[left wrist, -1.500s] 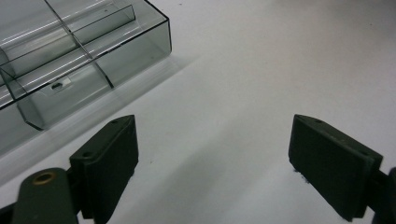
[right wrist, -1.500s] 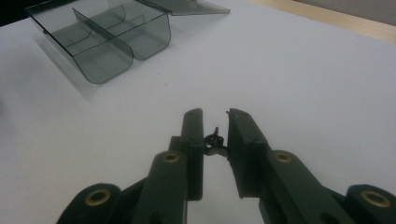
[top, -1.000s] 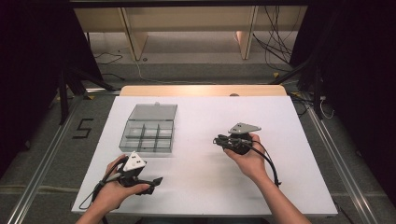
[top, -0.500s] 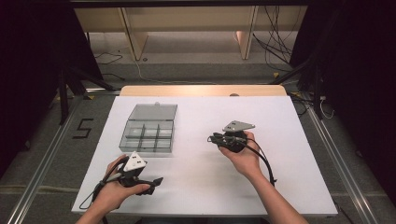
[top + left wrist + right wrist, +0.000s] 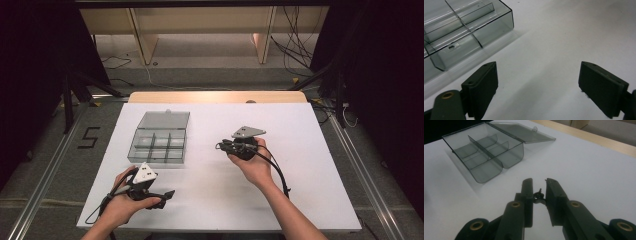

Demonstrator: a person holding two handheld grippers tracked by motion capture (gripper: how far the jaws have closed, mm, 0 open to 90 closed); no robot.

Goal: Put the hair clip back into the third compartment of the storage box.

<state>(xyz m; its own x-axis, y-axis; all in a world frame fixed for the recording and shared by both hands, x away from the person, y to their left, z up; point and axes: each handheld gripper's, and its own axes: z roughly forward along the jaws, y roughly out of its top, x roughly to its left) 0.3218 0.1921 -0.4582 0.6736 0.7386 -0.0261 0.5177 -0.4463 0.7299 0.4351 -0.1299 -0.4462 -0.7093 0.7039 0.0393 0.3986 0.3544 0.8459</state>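
A clear smoky plastic organiser box [image 5: 159, 145] with several compartments lies open at the table's left of centre, its lid [image 5: 164, 120] folded flat behind it. My right gripper [image 5: 219, 146] hovers to the right of the box and points toward it. In the right gripper view the jaws of my right gripper [image 5: 539, 181] are almost closed on a small dark screw [image 5: 538, 195]. My left gripper [image 5: 170, 193] rests near the front edge, just in front of the box. In the left gripper view this gripper [image 5: 541, 80] is open with nothing between its pads, and the box's corner [image 5: 474, 32] sits at the upper left.
The white table top [image 5: 310, 170] has a wooden strip [image 5: 215, 96] along its far edge. Cables trail from both grippers. Metal rails [image 5: 45, 175] run along the floor on each side, and shelving stands beyond the table.
My right gripper has moved left toward the box, still pinching the small screw. The left gripper has stayed put.
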